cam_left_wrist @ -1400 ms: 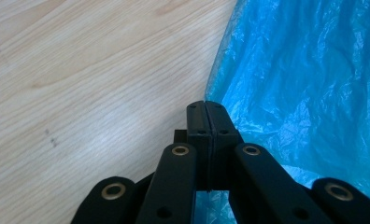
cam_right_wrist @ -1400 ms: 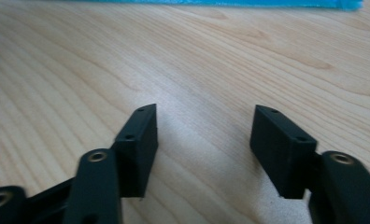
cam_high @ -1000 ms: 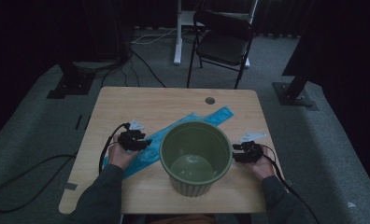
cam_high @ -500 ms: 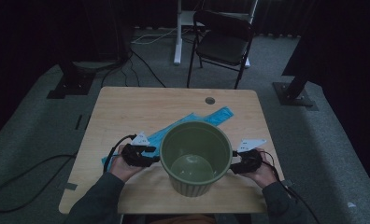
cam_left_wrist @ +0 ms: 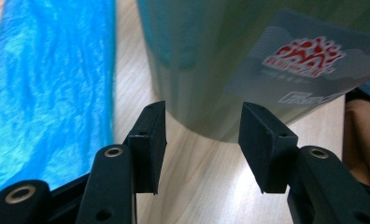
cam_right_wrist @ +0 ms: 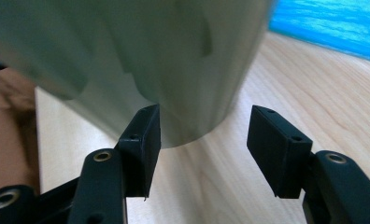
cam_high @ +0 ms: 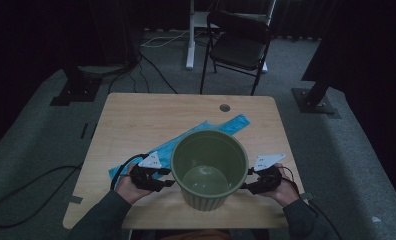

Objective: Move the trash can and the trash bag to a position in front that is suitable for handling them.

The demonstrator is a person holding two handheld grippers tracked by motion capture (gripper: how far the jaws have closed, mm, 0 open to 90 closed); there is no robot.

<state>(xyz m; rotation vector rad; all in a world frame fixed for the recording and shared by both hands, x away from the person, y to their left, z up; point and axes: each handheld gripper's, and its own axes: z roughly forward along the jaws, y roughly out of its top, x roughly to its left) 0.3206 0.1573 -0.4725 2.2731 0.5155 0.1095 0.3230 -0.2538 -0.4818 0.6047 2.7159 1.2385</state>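
A ribbed green plastic pot (cam_high: 206, 197) stands upright and empty near the table's front edge, with a printed label (cam_left_wrist: 309, 65) on its side. It rests on a flat blue plastic bag (cam_high: 231, 124) that runs diagonally across the table (cam_high: 151, 120). My left gripper (cam_high: 168, 182) is at the pot's left side and my right gripper (cam_high: 246, 186) at its right side. Each is open, its jaws have just been closing a little, and nothing is between them. In the left gripper view the gripper (cam_left_wrist: 202, 140) faces the pot's base (cam_left_wrist: 206, 112), with the bag (cam_left_wrist: 47, 93) beside it. The right gripper (cam_right_wrist: 202, 144) faces the pot (cam_right_wrist: 174, 70) likewise.
A cable hole (cam_high: 224, 107) sits near the table's far edge. Beyond the table are a black folding chair (cam_high: 241, 47), a white desk leg (cam_high: 190, 35), cables on the grey carpet (cam_high: 151, 65) and black stand bases (cam_high: 316, 102) at both sides.
Both hands have moved toward the near edge and in against the pot's lower sides. The pot and the bag have stayed in place.
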